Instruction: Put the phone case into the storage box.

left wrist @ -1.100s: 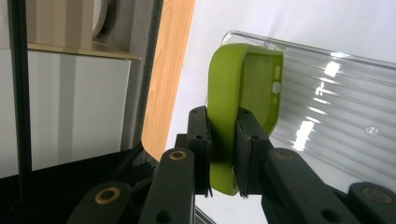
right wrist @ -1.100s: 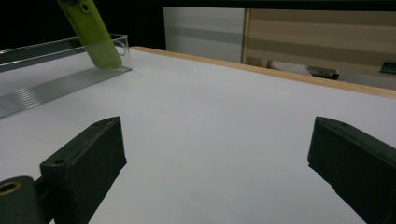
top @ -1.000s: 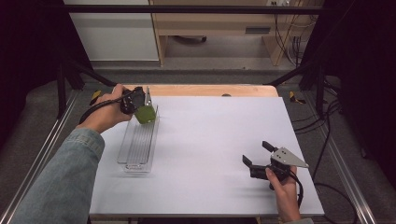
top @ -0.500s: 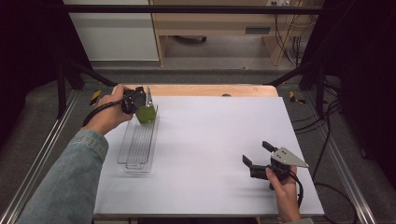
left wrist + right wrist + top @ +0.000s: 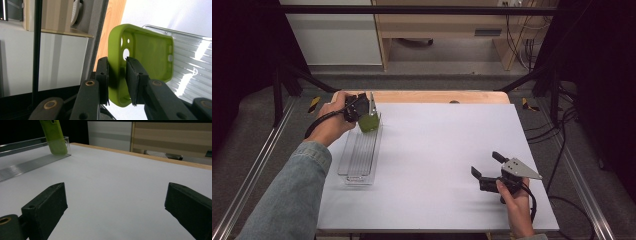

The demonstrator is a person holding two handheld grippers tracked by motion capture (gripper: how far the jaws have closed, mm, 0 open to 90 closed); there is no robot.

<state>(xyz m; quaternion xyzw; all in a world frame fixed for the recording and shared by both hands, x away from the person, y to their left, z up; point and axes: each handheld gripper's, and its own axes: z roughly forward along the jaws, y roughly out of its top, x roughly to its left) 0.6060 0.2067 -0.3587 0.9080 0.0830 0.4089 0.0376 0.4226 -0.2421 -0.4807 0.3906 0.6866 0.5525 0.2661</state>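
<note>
A lime-green phone case (image 5: 368, 122) stands tilted with its lower end in the far end of a clear ribbed tray (image 5: 359, 160). My left gripper (image 5: 362, 107) holds it from above at the table's far left. In the left gripper view the jaws straddle one side wall of the case (image 5: 145, 50), my left gripper (image 5: 117, 62) pads still against it; the jaws have just been opening a little. My right gripper (image 5: 484, 162) rests open near the front right, nothing between its jaws. In the right gripper view, my right gripper (image 5: 115, 195) faces bare table, the case (image 5: 53, 135) far off.
The white table top (image 5: 447, 150) ends in a wooden strip (image 5: 422, 96) at the back. The tray (image 5: 25, 162) lies lengthwise along the left side. Black frame rails and cables run beside both table sides.
</note>
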